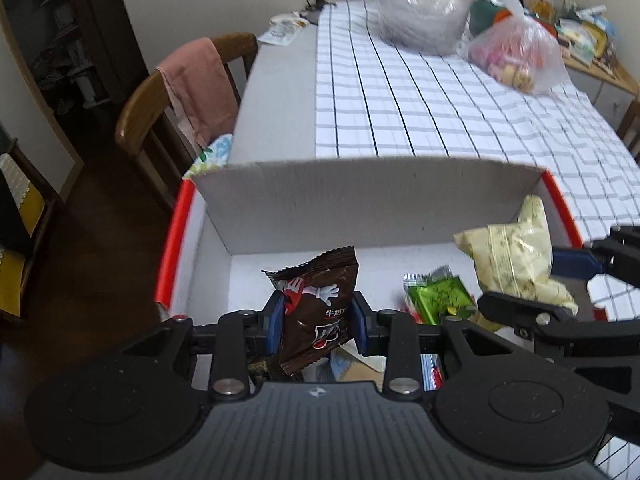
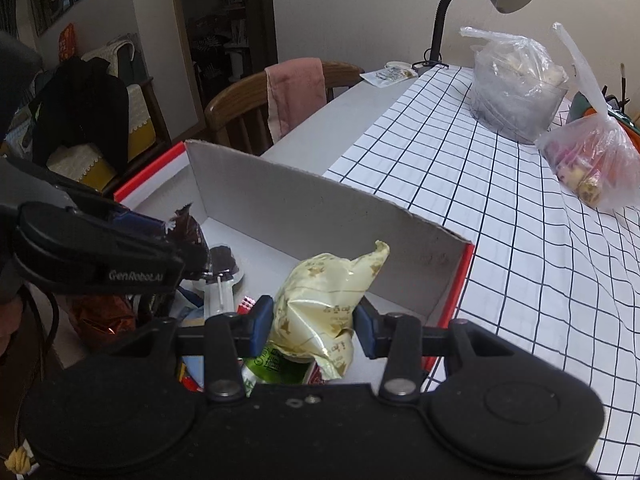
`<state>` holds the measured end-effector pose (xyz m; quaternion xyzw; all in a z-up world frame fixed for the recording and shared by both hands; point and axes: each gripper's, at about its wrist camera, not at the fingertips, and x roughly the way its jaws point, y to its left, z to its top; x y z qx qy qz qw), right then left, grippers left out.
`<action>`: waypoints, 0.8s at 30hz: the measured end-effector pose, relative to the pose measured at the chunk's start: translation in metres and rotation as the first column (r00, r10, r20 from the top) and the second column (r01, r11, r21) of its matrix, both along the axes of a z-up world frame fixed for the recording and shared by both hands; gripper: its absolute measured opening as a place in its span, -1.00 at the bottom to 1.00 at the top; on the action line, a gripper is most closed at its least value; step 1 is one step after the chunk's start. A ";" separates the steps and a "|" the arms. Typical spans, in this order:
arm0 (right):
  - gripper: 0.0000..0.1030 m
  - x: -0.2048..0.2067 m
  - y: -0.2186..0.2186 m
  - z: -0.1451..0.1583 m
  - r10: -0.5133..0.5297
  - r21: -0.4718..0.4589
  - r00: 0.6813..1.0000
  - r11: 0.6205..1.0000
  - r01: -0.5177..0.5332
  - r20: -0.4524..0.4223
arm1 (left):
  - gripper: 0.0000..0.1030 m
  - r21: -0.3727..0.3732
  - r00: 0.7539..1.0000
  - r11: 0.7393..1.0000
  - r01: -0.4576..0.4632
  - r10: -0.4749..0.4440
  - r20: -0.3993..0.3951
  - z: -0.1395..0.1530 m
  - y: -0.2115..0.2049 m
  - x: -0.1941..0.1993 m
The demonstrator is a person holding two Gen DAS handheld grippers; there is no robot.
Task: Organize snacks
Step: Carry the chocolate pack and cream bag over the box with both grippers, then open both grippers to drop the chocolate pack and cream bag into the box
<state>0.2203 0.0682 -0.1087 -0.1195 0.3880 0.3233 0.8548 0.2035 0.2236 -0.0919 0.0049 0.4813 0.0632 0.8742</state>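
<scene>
From the left wrist, the left tongs [image 1: 318, 322] squeeze a brown snack bag [image 1: 316, 312] and hold it over the open box [image 1: 320, 204], likely to drop it in. From the right wrist, the right tongs [image 2: 314, 326] pinch a pale yellow snack bag [image 2: 324, 300] above the same box on the surface [image 2: 500, 240], beside a green packet [image 2: 276, 368].

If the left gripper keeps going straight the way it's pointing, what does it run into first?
Probably the white floor of the red-edged box, just short of its grey cardboard wall. The left gripper, shut on the brown chocolate packet, points down into the box; that patch looks bare, though depth is unclear.
</scene>
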 end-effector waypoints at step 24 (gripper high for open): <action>0.24 -0.018 -0.024 0.019 -0.021 0.054 1.000 0.998 0.021 -0.001 | 0.26 0.015 0.998 0.999 0.046 -0.047 0.047 0.007 -0.015 -0.019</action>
